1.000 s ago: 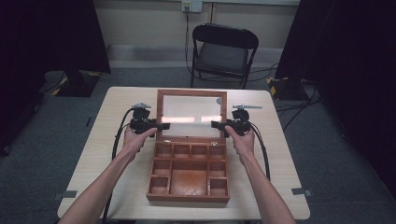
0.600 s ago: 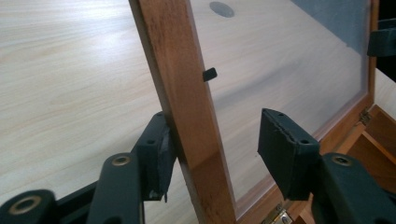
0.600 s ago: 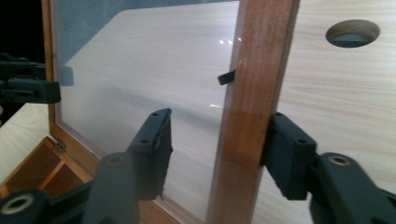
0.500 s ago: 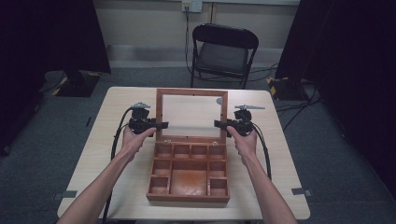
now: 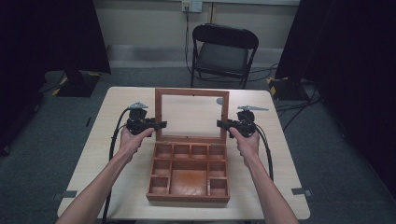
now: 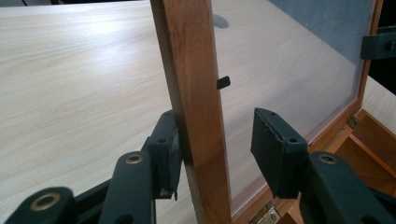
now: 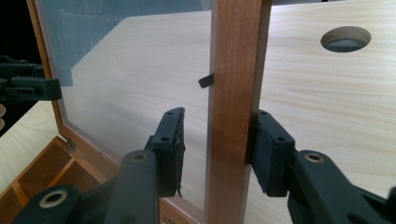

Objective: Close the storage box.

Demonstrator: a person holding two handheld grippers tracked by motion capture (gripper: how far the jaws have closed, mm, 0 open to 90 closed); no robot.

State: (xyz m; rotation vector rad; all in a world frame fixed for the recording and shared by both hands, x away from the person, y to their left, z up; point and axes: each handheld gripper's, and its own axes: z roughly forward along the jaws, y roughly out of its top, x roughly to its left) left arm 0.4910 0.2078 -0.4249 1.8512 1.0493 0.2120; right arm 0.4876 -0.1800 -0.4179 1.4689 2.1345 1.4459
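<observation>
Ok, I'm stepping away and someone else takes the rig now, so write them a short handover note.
Left gripper: jaws open, straddling the left side of the lid frame; one pad touches the wood, the other is apart.
Right gripper: jaws open around the right side of the frame, outer pad on the wood.
Wooden box: at the table's middle, compartments look empty.
Done: the glass lid stands about upright.
Left: probably let go, or close it; neither grips firmly.

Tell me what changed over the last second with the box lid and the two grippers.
The lid swung up from a backward lean to about upright, and its glare went. The left gripper and right gripper rose with it, fingers straddling the side rails with a gap on the inner side. The box stayed put.
</observation>
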